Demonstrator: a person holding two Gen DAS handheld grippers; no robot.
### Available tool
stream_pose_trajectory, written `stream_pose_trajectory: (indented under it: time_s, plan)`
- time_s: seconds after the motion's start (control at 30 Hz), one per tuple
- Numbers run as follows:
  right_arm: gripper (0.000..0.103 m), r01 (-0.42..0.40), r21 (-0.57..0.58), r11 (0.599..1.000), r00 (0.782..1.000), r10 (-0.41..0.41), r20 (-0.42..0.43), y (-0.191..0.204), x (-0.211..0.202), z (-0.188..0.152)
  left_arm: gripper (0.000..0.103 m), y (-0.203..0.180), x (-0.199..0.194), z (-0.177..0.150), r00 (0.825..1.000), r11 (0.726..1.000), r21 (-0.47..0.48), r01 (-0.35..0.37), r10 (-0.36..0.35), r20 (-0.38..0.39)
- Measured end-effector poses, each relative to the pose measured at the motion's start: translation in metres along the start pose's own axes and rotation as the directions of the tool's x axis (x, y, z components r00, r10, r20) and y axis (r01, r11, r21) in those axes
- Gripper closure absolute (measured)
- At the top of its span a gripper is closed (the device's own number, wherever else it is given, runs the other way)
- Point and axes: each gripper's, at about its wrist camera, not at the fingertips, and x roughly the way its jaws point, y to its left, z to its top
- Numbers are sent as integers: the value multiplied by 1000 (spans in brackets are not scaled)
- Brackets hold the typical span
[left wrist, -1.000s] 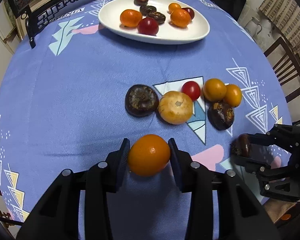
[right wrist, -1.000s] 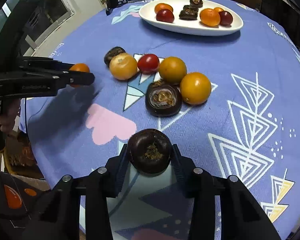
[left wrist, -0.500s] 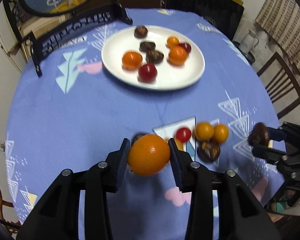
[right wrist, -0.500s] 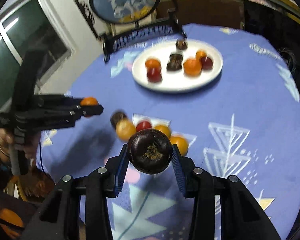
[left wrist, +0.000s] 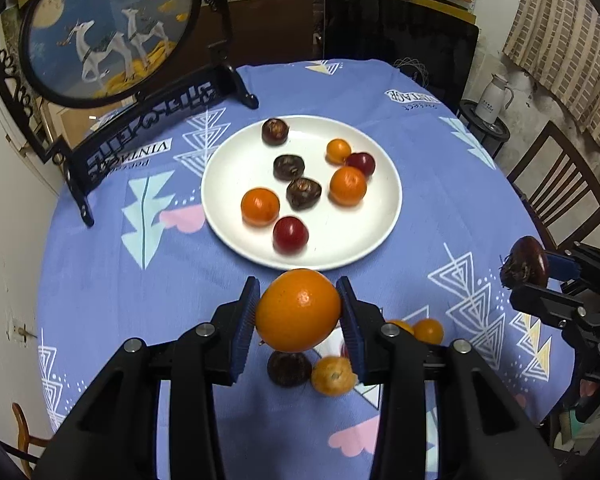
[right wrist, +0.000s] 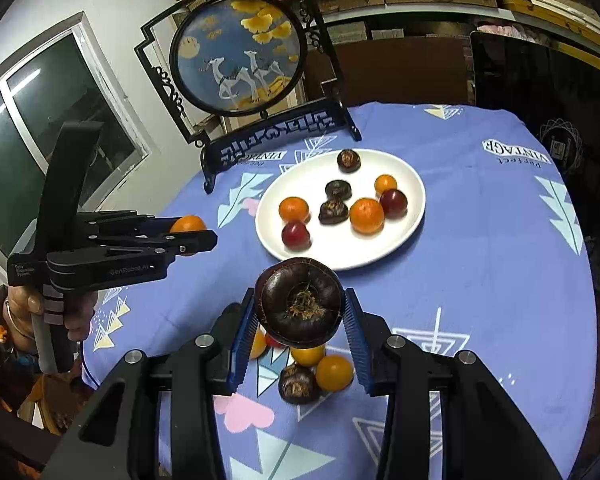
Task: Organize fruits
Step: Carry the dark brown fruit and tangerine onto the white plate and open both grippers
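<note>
My left gripper point(left wrist: 299, 312) is shut on an orange point(left wrist: 298, 309) and holds it in the air near the white plate point(left wrist: 384, 224). My right gripper point(right wrist: 299, 312) is shut on a dark brown water chestnut point(right wrist: 299, 303), also lifted; it shows at the right edge of the left wrist view point(left wrist: 525, 263). The plate point(right wrist: 414, 216) holds several oranges, red fruits and dark chestnuts. A loose group of fruits point(right wrist: 312, 372) lies on the blue cloth below both grippers, partly hidden by them.
A round painted screen on a black stand point(left wrist: 112, 28) stands at the table's far left, behind the plate. A wooden chair point(left wrist: 560, 184) is beside the table at the right. The tablecloth point(right wrist: 500, 280) is blue with triangle patterns.
Both grippers have risen well above the table with their fruits held, so the plate, screen and room come into view. The loose fruits now lie below the fingers.
</note>
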Motion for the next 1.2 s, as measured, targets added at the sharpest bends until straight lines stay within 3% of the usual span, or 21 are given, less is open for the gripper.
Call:
stream_pose_trajectory:
  time_s: [0.33,0.6,1.2]
  plan:
    - [60,21,-37,999,1000,-20,18,-8,15,41,64,4,17,35,1000,1000,-14,-28,28,7]
    - [60,64,-58,996,998,-64,11,-9,56,81,64,34,49,61,996,990,-114,-85,81,-44]
    - [60,56,-37,998,997,-58,-58,-43,124,110,64,44,113,103,992,988,-119,-99,88,-92]
